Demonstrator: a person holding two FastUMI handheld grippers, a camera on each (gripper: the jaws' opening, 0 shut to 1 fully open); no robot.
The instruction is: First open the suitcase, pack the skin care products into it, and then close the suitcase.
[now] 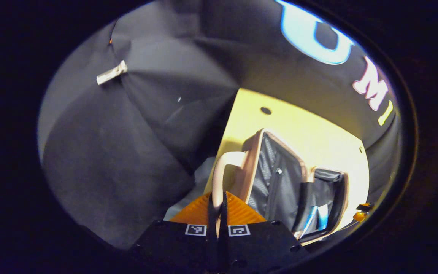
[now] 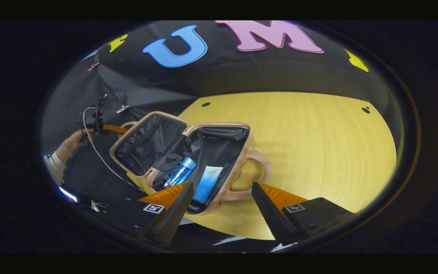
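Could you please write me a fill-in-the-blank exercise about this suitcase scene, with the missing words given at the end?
1. The suitcase lies ____ on the table, its lining showing.
2. The left gripper is shut on the handle of the suitcase ____.
3. The fingers of the right gripper stand ____, holding nothing.
4. Inside the suitcase lie a blue bottle and a blue-and-white ____.

Missing words: open; lid; apart; tube

The left gripper (image 1: 217,207) has its jaws clamped on what seems the open suitcase's (image 1: 280,182) handle (image 1: 219,171).
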